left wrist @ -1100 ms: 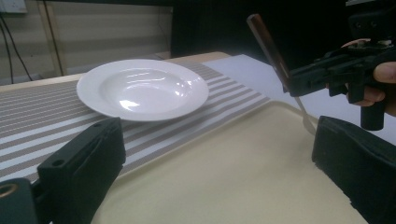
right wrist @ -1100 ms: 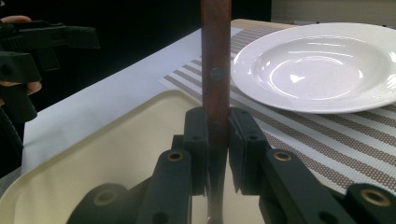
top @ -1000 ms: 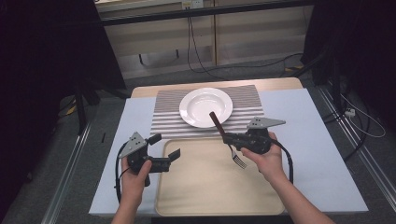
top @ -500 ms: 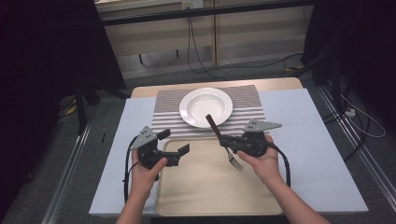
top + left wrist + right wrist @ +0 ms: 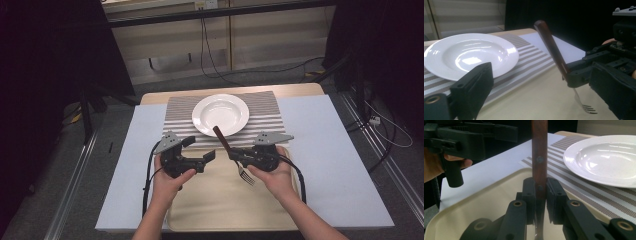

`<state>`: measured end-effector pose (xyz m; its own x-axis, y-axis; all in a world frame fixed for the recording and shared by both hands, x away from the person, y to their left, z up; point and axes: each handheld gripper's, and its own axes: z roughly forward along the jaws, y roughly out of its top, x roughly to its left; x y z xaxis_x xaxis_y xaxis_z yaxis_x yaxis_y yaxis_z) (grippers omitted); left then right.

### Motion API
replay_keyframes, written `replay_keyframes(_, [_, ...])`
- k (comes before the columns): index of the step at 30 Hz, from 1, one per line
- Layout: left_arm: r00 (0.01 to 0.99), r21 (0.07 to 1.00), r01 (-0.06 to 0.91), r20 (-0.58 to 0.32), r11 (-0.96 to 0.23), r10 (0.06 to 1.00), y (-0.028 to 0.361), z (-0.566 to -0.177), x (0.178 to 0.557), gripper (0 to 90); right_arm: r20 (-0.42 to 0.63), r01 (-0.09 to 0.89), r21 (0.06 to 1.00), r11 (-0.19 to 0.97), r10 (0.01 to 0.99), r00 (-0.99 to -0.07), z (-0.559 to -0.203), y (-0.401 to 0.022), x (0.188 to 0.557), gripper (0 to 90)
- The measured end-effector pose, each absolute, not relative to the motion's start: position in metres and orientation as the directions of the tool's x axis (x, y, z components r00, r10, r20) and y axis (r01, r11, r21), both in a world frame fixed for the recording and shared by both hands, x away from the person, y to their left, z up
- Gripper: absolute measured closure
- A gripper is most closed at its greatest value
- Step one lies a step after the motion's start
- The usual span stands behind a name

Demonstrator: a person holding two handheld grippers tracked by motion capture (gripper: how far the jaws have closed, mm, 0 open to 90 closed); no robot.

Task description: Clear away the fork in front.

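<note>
I am holding my left gripper point(image 5: 200, 152) low over the table, its jaws standing apart, pointing toward my right gripper point(image 5: 233, 154). My right jaws are pressing together, pointing back at the left. Both forearms are coming in side by side.

The fork point(image 5: 560, 62) has a dark reddish-brown wooden handle with a smooth, faintly shiny finish and small metal rivets, and its tines are bright metal. The plate point(image 5: 220, 114) looks like glazed white ceramic, glossy with sharp highlights. Under it, the striped placemat point(image 5: 265, 112) is a matt woven fabric (a fine mesh texture up close). The beige tray point(image 5: 220, 200) appears smooth, matt plastic. Both grippers' jaws are matt black plastic.
</note>
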<state>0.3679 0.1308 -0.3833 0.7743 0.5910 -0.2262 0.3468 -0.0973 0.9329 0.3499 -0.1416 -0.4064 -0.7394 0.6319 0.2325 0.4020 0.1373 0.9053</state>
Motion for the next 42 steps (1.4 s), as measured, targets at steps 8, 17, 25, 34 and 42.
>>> replay_keyframes(8, [0.766, 0.925, 0.370, -0.250, -0.088, 0.592, 0.121, -0.381, 0.371, 13.5, 0.225, 0.394, 0.908, 0.142, 0.627, -0.746, -0.406, -0.135, 0.347, 78.6])
replay_keyframes(17, [0.766, 0.921, 0.381, -0.264, -0.082, 0.586, 0.113, -0.382, 0.377, 22.8, 0.216, 0.380, 0.914, 0.141, 0.625, -0.751, -0.405, -0.131, 0.345, 78.6])
replay_keyframes(25, [0.767, 0.917, 0.392, -0.277, -0.081, 0.579, 0.110, -0.384, 0.377, 33.4, 0.203, 0.369, 0.918, 0.145, 0.630, -0.750, -0.405, -0.129, 0.345, 78.6])
replay_keyframes(34, [0.794, 0.890, 0.453, -0.374, -0.056, 0.479, 0.104, -0.385, 0.377, 75.1, 0.189, 0.346, 0.929, 0.135, 0.630, -0.753, -0.404, -0.124, 0.341, 78.5])
replay_keyframes(42, [0.806, 0.895, 0.442, -0.369, -0.055, 0.463, 0.109, -0.380, 0.377, 79.2, 0.167, 0.302, 0.946, 0.118, 0.623, -0.764, -0.405, -0.120, 0.339, 77.8])
